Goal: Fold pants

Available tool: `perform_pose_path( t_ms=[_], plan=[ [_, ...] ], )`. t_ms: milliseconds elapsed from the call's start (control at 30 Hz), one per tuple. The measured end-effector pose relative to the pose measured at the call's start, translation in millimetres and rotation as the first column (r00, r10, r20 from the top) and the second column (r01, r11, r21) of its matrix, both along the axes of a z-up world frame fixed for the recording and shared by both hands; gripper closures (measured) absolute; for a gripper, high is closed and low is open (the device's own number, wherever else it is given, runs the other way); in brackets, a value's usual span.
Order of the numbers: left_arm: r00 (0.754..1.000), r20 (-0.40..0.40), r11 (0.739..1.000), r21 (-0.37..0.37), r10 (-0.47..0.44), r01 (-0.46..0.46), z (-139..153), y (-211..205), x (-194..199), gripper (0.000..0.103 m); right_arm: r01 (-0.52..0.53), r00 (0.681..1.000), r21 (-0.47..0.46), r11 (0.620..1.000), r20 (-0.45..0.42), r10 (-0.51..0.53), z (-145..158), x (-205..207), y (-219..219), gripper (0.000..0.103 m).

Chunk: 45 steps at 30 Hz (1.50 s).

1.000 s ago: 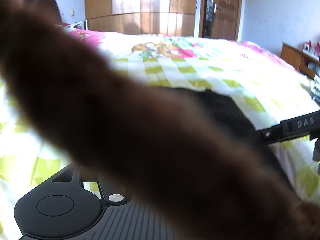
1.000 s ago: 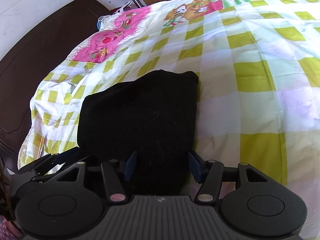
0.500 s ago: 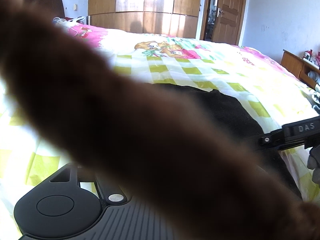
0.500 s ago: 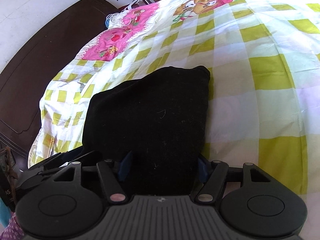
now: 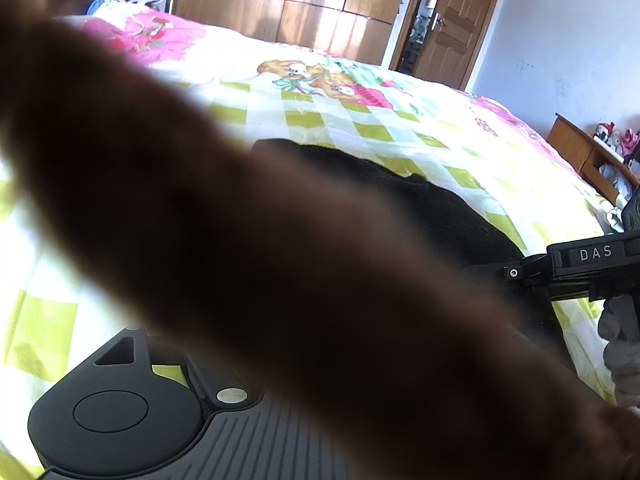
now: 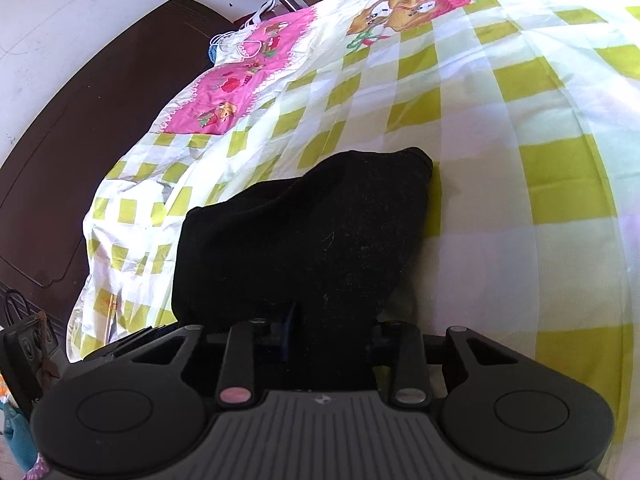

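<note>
Black pants (image 6: pixel 312 232) lie folded on the checked bedspread (image 6: pixel 520 128). In the right wrist view my right gripper (image 6: pixel 332 328) is at their near end. Its jaws are closing, and the cloth is bunched between the pads and pressed by them. The left wrist view shows the pants (image 5: pixel 452 208) partly, with the right gripper (image 5: pixel 516 274) reaching in from the right at their edge. A blurred brown strip (image 5: pixel 280 260) close to the lens hides the left gripper's fingers. From the right wrist view, part of the left gripper (image 6: pixel 140 334) shows at the pants' near left corner.
A dark headboard (image 6: pixel 80 128) bounds the bed on the left. White cables (image 6: pixel 240 44) lie at the pink corner. A wooden wardrobe (image 5: pixel 300 4), a door (image 5: pixel 452 20) and a side cabinet (image 5: pixel 580 152) stand beyond. A gloved hand (image 5: pixel 624 344) holds the right gripper.
The right gripper's jaws went from wide apart around the pants' end to narrowed onto it, gathering the cloth. Both views shifted a little across the bed, and the left view rolled slightly.
</note>
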<state>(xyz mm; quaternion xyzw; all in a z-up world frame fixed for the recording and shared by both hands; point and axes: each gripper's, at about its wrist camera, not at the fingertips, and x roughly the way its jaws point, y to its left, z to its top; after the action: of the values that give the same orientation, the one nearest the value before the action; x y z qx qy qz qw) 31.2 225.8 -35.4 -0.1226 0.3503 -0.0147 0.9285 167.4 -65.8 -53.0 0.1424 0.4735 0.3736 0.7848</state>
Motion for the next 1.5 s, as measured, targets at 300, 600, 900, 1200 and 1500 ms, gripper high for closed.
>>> perform_pose_path(
  t_ms=[300, 600, 900, 1200, 1500],
  plan=[
    [1.0, 0.027, 0.998, 0.07, -0.009, 0.007, 7.5, 4.3, 46.1, 0.032, 0.017, 1.0, -0.035, 0.999, 0.024, -0.016, -5.4, 44.2, 13.8, 0.049],
    [1.0, 0.013, 0.999, 0.047, 0.01, -0.011, 6.4, 13.3, 39.8, 0.027, 0.021, 0.996, -0.044, 0.999, 0.088, -0.017, 0.4, 27.9, -0.7, 0.046],
    [0.999, -0.026, 0.985, 0.17, 0.021, -0.016, 11.5, -0.5, 39.1, 0.027, 0.032, 0.99, -0.153, 0.988, 0.143, -0.01, 6.0, 17.3, 6.9, 0.045],
    [0.999, -0.014, 0.966, 0.256, 0.051, -0.046, 33.5, -11.4, 26.3, 0.029, 0.052, 0.973, -0.162, 0.985, 0.23, -0.013, 34.6, -6.1, -8.8, 0.045],
    [0.999, 0.023, 0.952, 0.303, 0.029, -0.034, 59.7, -42.3, 8.5, 0.029, 0.051, 0.965, -0.165, 0.985, 0.262, -0.006, 51.2, -36.4, -25.4, 0.045]
  ],
)
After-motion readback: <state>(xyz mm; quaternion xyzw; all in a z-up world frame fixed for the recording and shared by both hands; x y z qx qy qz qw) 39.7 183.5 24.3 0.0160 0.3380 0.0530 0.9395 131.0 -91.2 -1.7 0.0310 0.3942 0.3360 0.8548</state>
